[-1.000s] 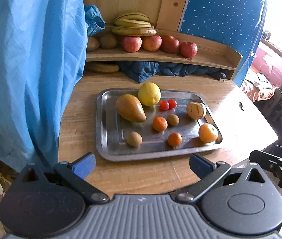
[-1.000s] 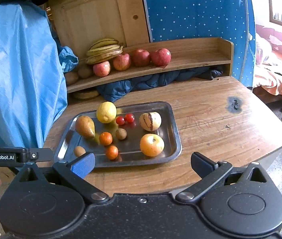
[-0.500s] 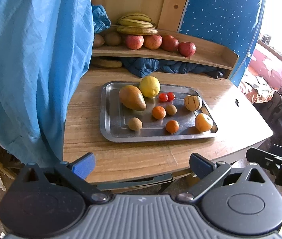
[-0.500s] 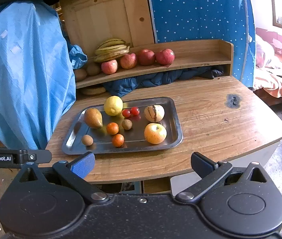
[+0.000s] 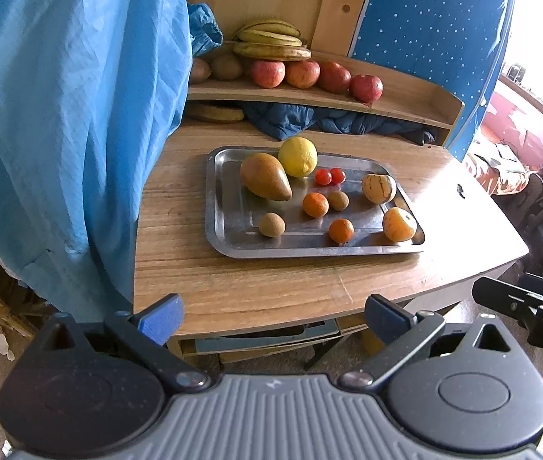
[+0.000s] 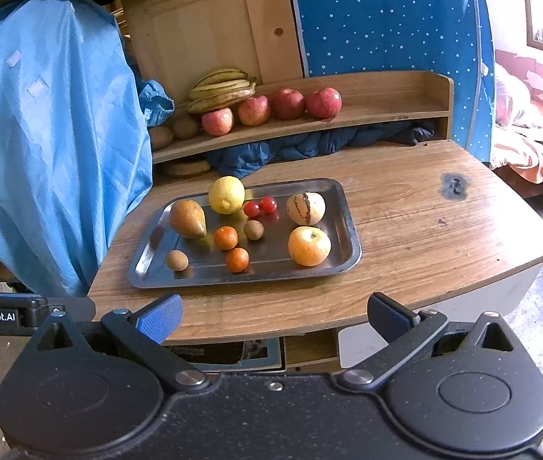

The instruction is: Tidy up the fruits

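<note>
A steel tray (image 5: 225,241) (image 6: 145,264) lies on the wooden table, holding a brown pear (image 5: 265,181) (image 6: 188,217), a lemon (image 5: 298,156) (image 6: 227,199), two cherry tomatoes (image 5: 329,176) (image 6: 260,206), two small oranges (image 5: 315,204) (image 6: 226,237), two kiwis (image 5: 271,224) (image 6: 177,260), a striped melon (image 5: 378,188) (image 6: 305,209) and a yellow apple (image 5: 399,224) (image 6: 309,246). My left gripper (image 5: 273,316) and right gripper (image 6: 274,316) both stand open and empty, held back off the table's near edge, well short of the tray.
A raised wooden shelf (image 5: 405,101) (image 6: 386,107) behind the tray carries bananas (image 5: 271,43) (image 6: 222,89), red apples (image 5: 366,87) (image 6: 323,102) and brown fruits. Dark blue cloth (image 6: 310,145) lies under it. A light blue sheet (image 5: 64,115) hangs at left. A bed (image 6: 532,153) is at right.
Both grippers have drawn back from the table and risen; the tray looks smaller and the table's front edge and the floor below have come into view. The fruits have not moved.
</note>
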The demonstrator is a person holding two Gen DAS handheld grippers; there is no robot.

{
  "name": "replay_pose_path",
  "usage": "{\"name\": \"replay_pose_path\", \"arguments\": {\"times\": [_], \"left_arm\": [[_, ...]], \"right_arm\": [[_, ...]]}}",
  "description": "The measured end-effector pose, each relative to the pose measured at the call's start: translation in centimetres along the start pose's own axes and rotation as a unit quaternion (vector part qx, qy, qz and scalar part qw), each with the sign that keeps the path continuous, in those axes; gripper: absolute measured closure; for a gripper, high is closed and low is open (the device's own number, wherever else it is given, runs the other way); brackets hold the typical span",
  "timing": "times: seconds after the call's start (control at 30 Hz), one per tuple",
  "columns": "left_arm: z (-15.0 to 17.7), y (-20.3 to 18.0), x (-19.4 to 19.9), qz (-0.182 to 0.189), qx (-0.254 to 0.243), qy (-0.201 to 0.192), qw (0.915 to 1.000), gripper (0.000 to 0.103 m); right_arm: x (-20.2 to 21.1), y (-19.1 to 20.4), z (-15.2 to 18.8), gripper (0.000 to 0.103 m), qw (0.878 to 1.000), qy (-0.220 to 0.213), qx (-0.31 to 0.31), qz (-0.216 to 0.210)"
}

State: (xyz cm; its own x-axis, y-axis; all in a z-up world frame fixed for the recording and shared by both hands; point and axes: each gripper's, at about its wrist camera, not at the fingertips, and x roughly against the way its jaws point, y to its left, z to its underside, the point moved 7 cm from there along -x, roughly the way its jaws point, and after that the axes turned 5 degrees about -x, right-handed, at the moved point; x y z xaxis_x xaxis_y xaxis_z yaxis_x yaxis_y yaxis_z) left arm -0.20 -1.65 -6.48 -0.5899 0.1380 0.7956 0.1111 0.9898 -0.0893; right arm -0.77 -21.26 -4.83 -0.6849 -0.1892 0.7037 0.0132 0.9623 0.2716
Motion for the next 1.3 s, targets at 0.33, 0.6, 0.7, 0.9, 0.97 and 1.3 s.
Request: {"name": "replay_pose_path", "arguments": {"times": [0.33,0.6,0.7,0.9,0.97,1.3], "left_arm": [[0.19,0.18,0.09,0.000,0.001,0.001,1.0000,0.001],[0.18,0.27,0.09,0.001,0.000,0.001,1.0000,0.001],[0.17,0.22,0.07,0.003,-0.002,0.000,1.0000,0.001],[0.41,0.33,0.04,0.002,-0.002,-0.001,1.0000,0.001],[0.34,0.26,0.00,0.002,-0.001,-0.001,1.0000,0.001],[0.21,0.05,0.11,0.001,-0.002,-0.002,1.0000,0.001]], "right_arm": [[-0.06,0.17,0.12,0.001,1.000,0.001,0.000,0.001],[-0.07,0.33,0.16,0.001,1.000,0.001,0.000,0.001],[-0.07,0.38,0.17,0.001,1.000,0.001,-0.001,0.002],[-0.09,0.49,0.28,0.001,1.000,0.000,-0.001,0.002],[-0.08,0.50,0.32,0.001,1.000,0.000,-0.001,0.002],[-0.05,0.39,0.30,0.001,1.000,0.000,0.000,0.002]]}}
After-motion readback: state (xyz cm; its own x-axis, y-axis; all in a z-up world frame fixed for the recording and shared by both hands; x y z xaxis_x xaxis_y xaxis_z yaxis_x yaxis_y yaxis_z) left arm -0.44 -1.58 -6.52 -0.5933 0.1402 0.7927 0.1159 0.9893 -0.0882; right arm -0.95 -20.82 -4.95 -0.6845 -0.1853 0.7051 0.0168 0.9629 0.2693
